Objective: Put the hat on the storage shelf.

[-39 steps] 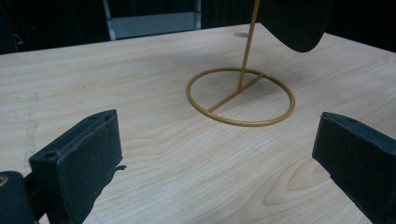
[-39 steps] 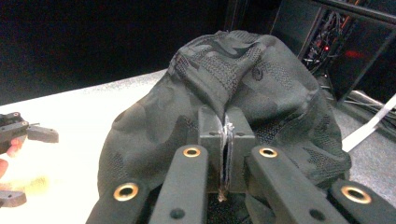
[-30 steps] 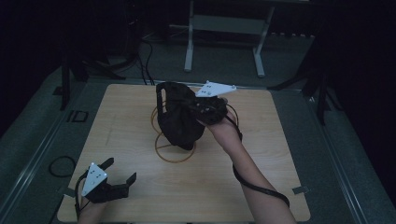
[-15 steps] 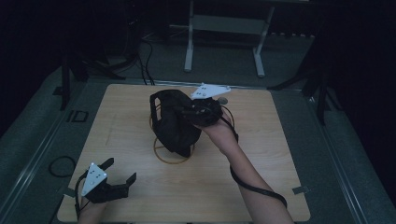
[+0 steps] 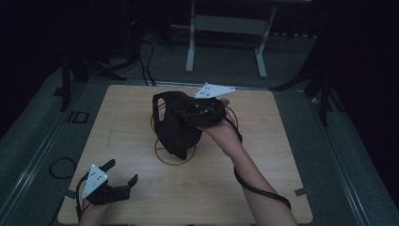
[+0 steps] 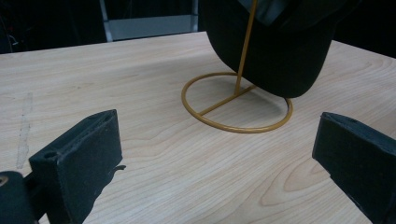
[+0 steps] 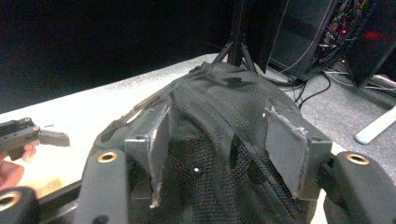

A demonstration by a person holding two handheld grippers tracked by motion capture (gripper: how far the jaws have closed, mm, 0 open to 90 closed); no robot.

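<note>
Cap [image 5: 176, 125] mid-table on stand [image 5: 174, 155], edges distant

You have one black mesh cap [image 5: 175, 126] between your right gripper's [image 7: 219, 154] jaws and one gold wire stand [image 6: 236, 105] ahead of your left gripper's [image 6: 219, 163] jaws. That makes two grippers, one wooden table [image 5: 117, 136] beneath both pairs of jaws, and two metal frame legs [image 5: 190, 44] far beyond them.

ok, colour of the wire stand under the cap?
Mustard yellow; the stand shows best in the left gripper view, under the black cap.
</note>
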